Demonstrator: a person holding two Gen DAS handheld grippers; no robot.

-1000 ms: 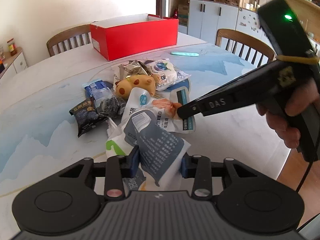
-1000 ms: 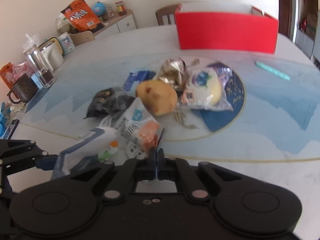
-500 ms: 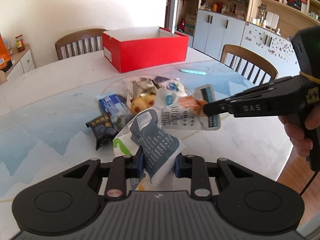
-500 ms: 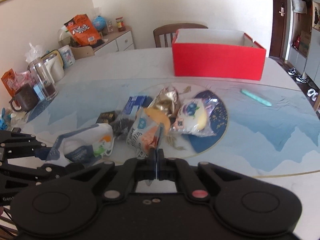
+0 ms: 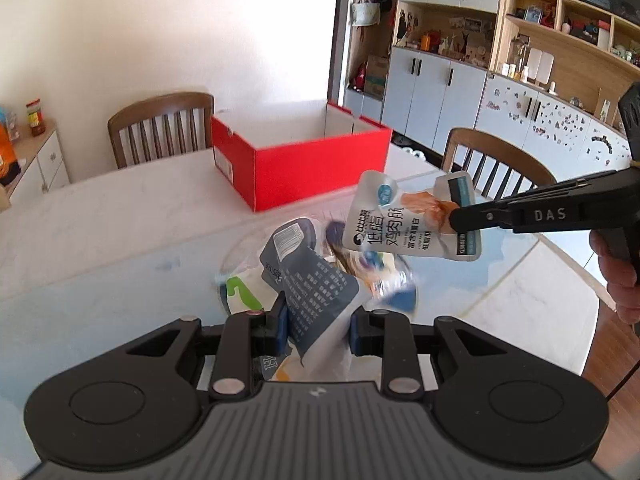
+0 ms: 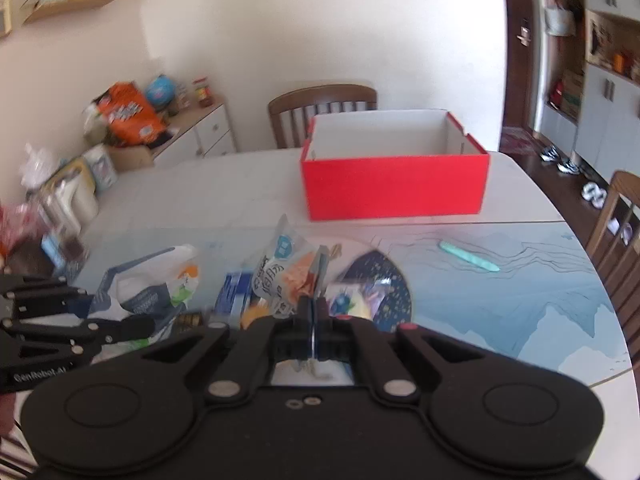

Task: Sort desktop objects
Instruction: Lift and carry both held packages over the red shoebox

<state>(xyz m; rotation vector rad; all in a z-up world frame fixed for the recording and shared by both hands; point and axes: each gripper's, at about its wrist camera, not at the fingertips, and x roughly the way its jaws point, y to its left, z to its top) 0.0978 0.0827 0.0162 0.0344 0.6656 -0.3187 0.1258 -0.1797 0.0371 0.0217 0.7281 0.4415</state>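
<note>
Left gripper (image 5: 316, 326) and right gripper (image 6: 313, 312) each clamp one packet; one red box (image 6: 394, 194).

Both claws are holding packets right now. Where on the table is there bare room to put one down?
Bare tabletop lies left of the red box, toward the sideboard, and on the blue print between the teal pen and the near table edge. The snack pile below both claws is crowded. The box looks empty.
</note>
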